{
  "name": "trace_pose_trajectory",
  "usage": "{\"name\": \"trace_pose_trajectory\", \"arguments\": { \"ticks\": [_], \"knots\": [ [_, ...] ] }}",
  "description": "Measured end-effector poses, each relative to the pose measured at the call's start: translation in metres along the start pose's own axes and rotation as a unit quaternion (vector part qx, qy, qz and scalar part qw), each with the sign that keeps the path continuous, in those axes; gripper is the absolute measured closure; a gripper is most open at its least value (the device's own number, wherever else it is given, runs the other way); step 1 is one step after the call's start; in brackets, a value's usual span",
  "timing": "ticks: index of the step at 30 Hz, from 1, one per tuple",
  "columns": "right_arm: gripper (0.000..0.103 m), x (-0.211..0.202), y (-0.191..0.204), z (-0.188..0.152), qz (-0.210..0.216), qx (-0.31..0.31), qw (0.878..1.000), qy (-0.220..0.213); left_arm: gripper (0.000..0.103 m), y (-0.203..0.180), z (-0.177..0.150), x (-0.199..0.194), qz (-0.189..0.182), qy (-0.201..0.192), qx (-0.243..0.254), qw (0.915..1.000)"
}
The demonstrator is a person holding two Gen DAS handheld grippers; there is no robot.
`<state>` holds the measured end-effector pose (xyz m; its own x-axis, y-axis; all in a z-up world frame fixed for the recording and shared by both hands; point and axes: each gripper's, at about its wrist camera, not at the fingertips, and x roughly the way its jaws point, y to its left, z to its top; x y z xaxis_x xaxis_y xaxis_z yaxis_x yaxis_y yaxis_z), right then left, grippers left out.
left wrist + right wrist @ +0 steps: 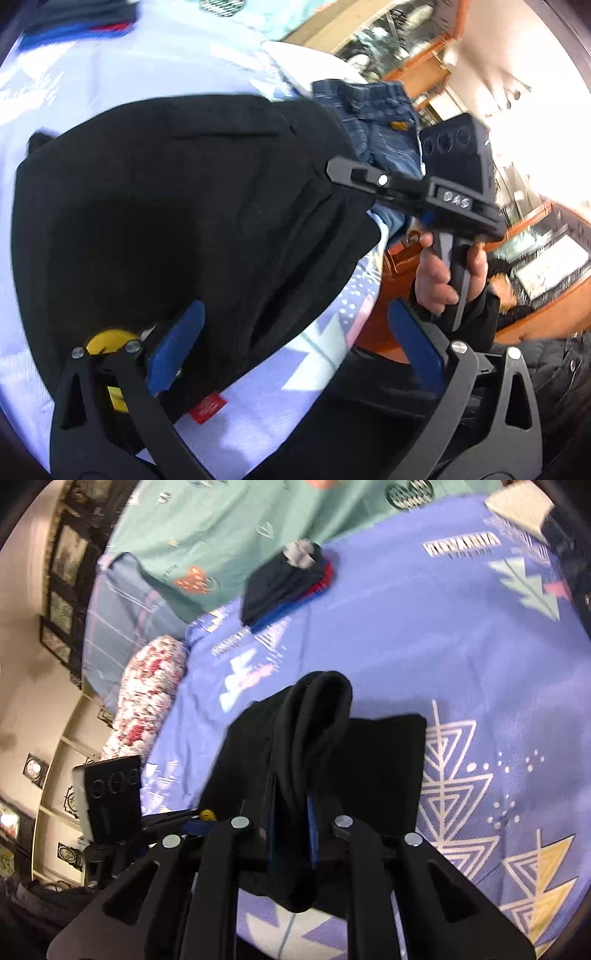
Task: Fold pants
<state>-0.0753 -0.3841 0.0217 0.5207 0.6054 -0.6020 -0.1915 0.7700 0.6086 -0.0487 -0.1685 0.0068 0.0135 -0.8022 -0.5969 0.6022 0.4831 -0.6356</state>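
So right now my right gripper (291, 834) is clamped tight on a bunched-up edge of the black pants (332, 760), a thick roll of fabric squeezed between the blue pads (313, 830) and hanging over the near side. My left gripper (295, 347) is spread wide with nothing in it, one blue pad resting on or just over the near edge of the pants, the other out past the bed's edge. The pants themselves sit on the near part of the bedsheet (406, 635), looking already doubled over into a chunky block.

My take on doing this bit well: keep the pinch firm so the roll doesn't slip, carry the held edge low and straight across, and set it down square on the layer below. I'd use the free left jaws to pin or smooth the near edge, since thick fabric like this probably springs back. Also there's a red label (207, 409) peeking out at the near edge, so I'd tuck that under.

Surface is a soft blue sheet printed with triangle trees, so expect some give. A folded stack of dark, blue and red clothes (286, 587) sits far back, jeans (380, 122) lie at the far right, and a floral bolster (147, 698) is off left. Teal bedding lies beyond, with wooden furniture and framed pictures around the room.
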Motion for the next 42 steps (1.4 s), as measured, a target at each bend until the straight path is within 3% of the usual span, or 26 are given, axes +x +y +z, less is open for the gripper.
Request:
{"name": "trace_pose_trajectory", "arguments": {
  "ticks": [4,6,8,9,12,13,16,19,22,24,26,27,28,30,32,36,37,40,42],
  "knots": [
    [0.089,-0.02,0.012,0.0,-0.012,-0.028,0.999,-0.018,0.002,-0.009,0.005,0.018,0.009,0.015,0.025,0.9995],
    [0.087,-0.006,-0.01,-0.001,-0.053,0.001,0.999,0.006,0.002,0.006,0.005,0.03,0.006,0.03,0.005,0.9995],
    [0.074,0.023,-0.044,-0.01,-0.138,0.041,0.987,0.066,0.002,0.018,0.004,0.028,0.002,0.028,-0.01,0.9996],
    [0.069,0.028,-0.056,-0.015,-0.148,0.061,0.984,0.075,0.002,0.018,0.003,0.021,-0.004,0.022,-0.012,0.9997],
    [0.068,0.006,-0.043,-0.007,-0.16,0.044,0.986,0.029,0.002,0.007,-0.006,-0.016,-0.016,-0.015,0.005,0.9997],
    [0.068,-0.008,-0.025,0.001,-0.16,0.016,0.987,-0.003,0.002,0.002,-0.011,-0.032,-0.013,-0.032,0.018,0.9992],
    [0.068,-0.017,0.018,0.019,-0.133,-0.047,0.99,-0.022,0.002,0.006,-0.025,-0.052,0.001,-0.04,0.025,0.9989],
    [0.068,0.014,0.058,0.036,-0.075,-0.099,0.992,0.013,0.002,0.021,-0.034,-0.044,0.002,-0.021,-0.003,0.9998],
    [0.067,0.074,0.083,0.045,-0.037,-0.114,0.99,0.075,0.002,0.035,-0.044,-0.028,0.007,-0.003,-0.011,0.9999],
    [0.066,0.12,0.085,0.047,-0.047,-0.111,0.986,0.114,0.002,0.036,-0.049,-0.029,0.008,-0.011,-0.002,0.9999],
    [0.069,0.175,0.056,0.049,-0.127,-0.084,0.975,0.163,0.002,0.035,-0.05,-0.026,0.014,-0.01,0.005,0.9998],
    [0.069,0.19,0.04,0.046,-0.134,-0.058,0.972,0.184,0.002,0.035,-0.051,-0.024,0.024,-0.005,0.011,0.9997],
    [0.076,0.195,0.025,0.046,-0.114,-0.027,0.977,0.18,0.002,0.034,-0.054,-0.024,0.028,-0.003,0.016,0.9995],
    [0.078,0.191,0.02,0.055,-0.108,-0.001,0.978,0.18,0.002,0.029,-0.056,-0.023,0.036,-0.003,0.036,0.9987],
    [0.075,0.181,0.042,0.061,-0.109,-0.026,0.98,0.162,0.002,0.029,-0.055,-0.021,0.039,0.0,0.038,0.9985],
    [0.075,0.187,0.094,0.061,-0.034,-0.083,0.983,0.158,0.002,0.026,-0.057,-0.018,0.051,0.004,0.054,0.9972],
    [0.075,0.193,0.1,0.06,-0.029,-0.09,0.982,0.162,0.002,0.026,-0.058,-0.018,0.053,0.004,0.056,0.997],
    [0.074,0.247,0.083,0.047,-0.084,-0.077,0.971,0.21,0.002,0.021,-0.06,-0.017,0.069,0.002,0.068,0.9953],
    [0.075,0.253,0.068,0.04,-0.053,-0.059,0.978,0.191,0.002,0.016,-0.061,-0.012,0.078,0.003,0.078,0.9939]
  ]
}}
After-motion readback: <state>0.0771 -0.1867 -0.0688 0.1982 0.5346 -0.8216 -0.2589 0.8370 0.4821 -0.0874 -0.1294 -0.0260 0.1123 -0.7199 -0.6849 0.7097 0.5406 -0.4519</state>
